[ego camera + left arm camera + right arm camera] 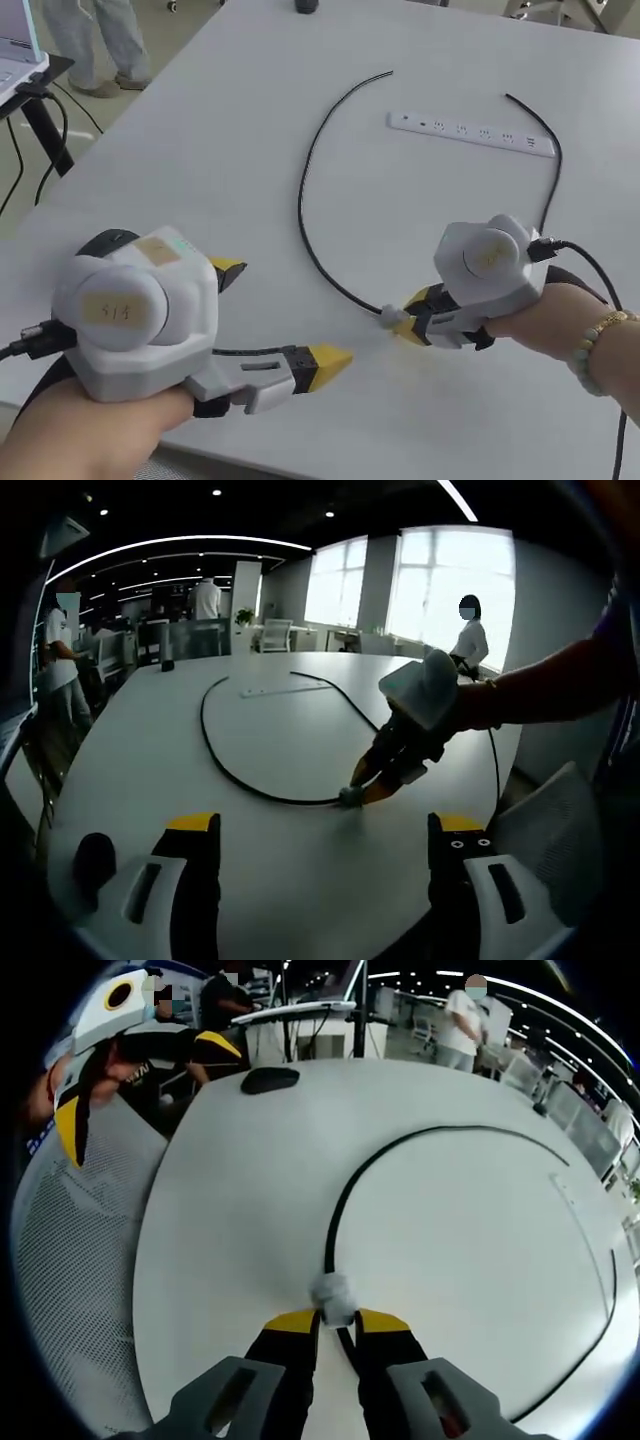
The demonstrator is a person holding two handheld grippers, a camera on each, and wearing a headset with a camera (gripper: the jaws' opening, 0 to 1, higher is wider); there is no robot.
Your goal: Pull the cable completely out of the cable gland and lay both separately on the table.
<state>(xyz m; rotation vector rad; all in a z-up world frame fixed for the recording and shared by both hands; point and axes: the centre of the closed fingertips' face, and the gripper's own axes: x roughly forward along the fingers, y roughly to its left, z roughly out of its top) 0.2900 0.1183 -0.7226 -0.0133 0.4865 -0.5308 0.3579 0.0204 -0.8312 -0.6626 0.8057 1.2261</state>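
A small grey cable gland sits on a long black cable that loops over the white table. My right gripper is shut on the gland, low over the table. In the right gripper view the gland shows at the yellow tips of that gripper, and the cable also runs back between the jaws. My left gripper hovers open and holds nothing, near the table's front edge, left of the gland. The left gripper view has the gland just ahead of that gripper.
A white power strip lies at the far side, inside the cable's loop end. A black mouse-like object rests beside my left gripper. A laptop stands on a side stand to the left. People stand around the room.
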